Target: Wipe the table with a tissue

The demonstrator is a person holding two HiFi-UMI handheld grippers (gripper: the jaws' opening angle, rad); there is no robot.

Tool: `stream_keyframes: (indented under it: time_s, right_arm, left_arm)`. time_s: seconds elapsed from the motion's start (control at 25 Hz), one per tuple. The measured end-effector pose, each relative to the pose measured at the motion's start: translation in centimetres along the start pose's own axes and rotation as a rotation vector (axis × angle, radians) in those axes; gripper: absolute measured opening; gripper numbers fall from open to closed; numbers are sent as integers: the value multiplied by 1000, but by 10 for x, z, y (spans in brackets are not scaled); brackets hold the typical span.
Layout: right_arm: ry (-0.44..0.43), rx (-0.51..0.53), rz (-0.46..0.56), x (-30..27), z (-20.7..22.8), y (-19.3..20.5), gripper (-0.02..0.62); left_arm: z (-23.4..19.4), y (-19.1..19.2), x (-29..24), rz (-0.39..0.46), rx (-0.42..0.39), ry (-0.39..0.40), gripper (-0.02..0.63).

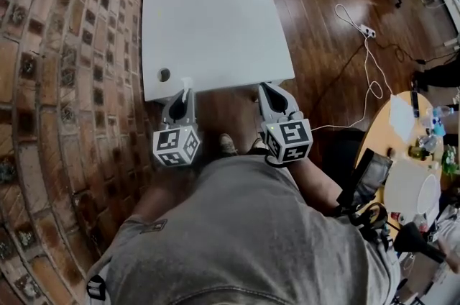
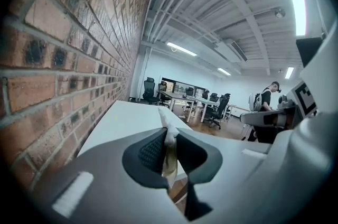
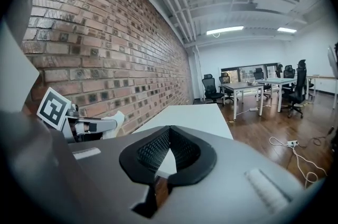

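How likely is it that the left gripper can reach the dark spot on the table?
Probably yes: the left gripper, shut on the tissue, sits by the dark spot; nothing lies between.

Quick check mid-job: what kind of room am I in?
Probably an open-plan office: white desks with black swivel chairs, long ceiling strip lights, and a red brick wall beside the white rectangular table.

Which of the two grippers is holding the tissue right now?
The left gripper: its jaws are shut on the white tissue, which pokes up above them. The right gripper is shut too, with nothing between its jaws.
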State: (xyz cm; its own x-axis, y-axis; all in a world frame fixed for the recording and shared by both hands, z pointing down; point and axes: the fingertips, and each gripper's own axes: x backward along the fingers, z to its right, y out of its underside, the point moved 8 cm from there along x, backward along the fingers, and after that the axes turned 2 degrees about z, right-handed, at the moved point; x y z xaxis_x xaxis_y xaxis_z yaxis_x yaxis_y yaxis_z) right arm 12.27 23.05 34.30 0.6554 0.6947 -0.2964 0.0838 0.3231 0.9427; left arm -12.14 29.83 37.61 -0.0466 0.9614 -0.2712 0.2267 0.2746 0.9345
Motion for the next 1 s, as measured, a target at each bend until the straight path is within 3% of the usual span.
stream_keyframes:
  time_s: [1.0]
  right_arm:
    - [-44, -22, 16, 20, 22, 4, 12]
  left_arm:
    - [31, 2, 4, -5, -16, -33, 25]
